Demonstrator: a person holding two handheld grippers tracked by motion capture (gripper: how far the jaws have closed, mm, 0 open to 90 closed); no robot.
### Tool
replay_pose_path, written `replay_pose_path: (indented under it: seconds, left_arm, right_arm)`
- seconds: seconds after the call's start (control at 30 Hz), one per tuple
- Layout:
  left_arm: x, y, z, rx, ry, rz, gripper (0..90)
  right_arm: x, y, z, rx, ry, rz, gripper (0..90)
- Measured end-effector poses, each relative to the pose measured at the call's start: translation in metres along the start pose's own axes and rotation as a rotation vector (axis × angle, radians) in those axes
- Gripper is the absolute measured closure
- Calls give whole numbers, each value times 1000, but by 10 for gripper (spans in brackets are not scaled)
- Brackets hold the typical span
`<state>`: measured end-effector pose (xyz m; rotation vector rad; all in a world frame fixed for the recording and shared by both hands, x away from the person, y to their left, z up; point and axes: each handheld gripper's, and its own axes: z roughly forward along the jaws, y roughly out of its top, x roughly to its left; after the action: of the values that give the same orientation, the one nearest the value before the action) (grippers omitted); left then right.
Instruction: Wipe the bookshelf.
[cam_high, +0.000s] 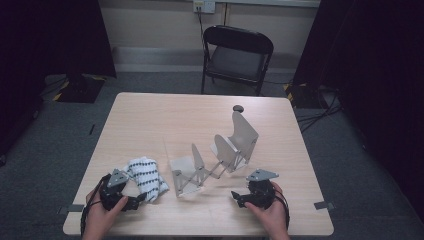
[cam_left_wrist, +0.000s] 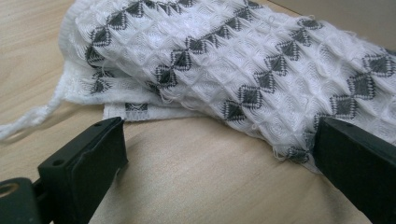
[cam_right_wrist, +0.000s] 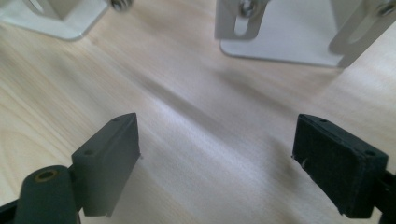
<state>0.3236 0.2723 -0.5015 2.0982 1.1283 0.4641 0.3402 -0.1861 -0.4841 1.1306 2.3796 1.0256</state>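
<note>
Pale wood grain covers the desk (cam_high: 150, 115), which stands on grey carpet with dark curtains at both sides. Nearest the person, the left claw (cam_high: 141, 198) sits low at the near left part of the desk, its jaws spread wide with nothing gripped; bare wood lies between them. Just ahead of that claw lies a folded white cloth (cam_left_wrist: 243, 60) with a dark diamond pattern, and in the left gripper view its edge touches or nearly touches the right-hand jaw, while the other jaw stands clear of it. The right claw (cam_high: 236, 196) rests at the near right, also wide and empty over bare wood. Ahead of it and slightly to its left stands a metal folding rack (cam_high: 220, 155) of upright plates joined by crossed bars. Beyond the rack a small dark object (cam_high: 238, 108) sits near the far edge, and behind the desk stands a black folding chair (cam_high: 237, 55).
</note>
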Motion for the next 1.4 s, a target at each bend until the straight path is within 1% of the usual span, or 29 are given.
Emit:
replay_pose_path:
  seconds: [0.07, 0.17, 0.23, 0.33, 0.43, 0.5, 0.7, 0.83, 1.0, 1.3, 1.33, 1.4]
  left_arm:
    - [0, 0, 0, 1, 2, 1, 26]
    - [0, 0, 0, 0, 1, 1, 26]
    - [0, 0, 0, 0, 0, 1, 25]
    - [0, 0, 0, 1, 0, 1, 25]
    - [0, 0, 0, 0, 0, 2, 25]
    - [0, 0, 0, 0, 0, 2, 24]
    - [0, 0, 0, 0, 1, 3, 24]
    - [0, 0, 0, 1, 1, 3, 24]
    - [0, 0, 0, 0, 0, 3, 24]
    - [0, 0, 0, 1, 0, 3, 24]
    - [0, 0, 0, 1, 0, 3, 24]
    - [0, 0, 0, 0, 0, 3, 24]
  right_arm:
    - [0, 4, -6, -8, 1, -1, 165]
    - [0, 11, -14, 4, 5, 1, 166]
    - [0, 15, -18, 12, -4, -11, 177]
    - [-2, 22, -25, 6, 5, -2, 187]
    - [-4, 31, -31, 10, -9, -11, 191]
    - [-5, 37, -34, 7, -7, -8, 191]
    - [-8, 55, -44, -13, -7, -27, 196]
    - [-10, 67, -51, -27, -20, -33, 211]
    - [-11, 81, -60, -32, -34, -48, 213]
    - [-12, 101, -65, -54, -46, -54, 221]
    - [-11, 104, -65, -55, -43, -58, 224]
    - [-11, 107, -63, -59, -26, -48, 225]
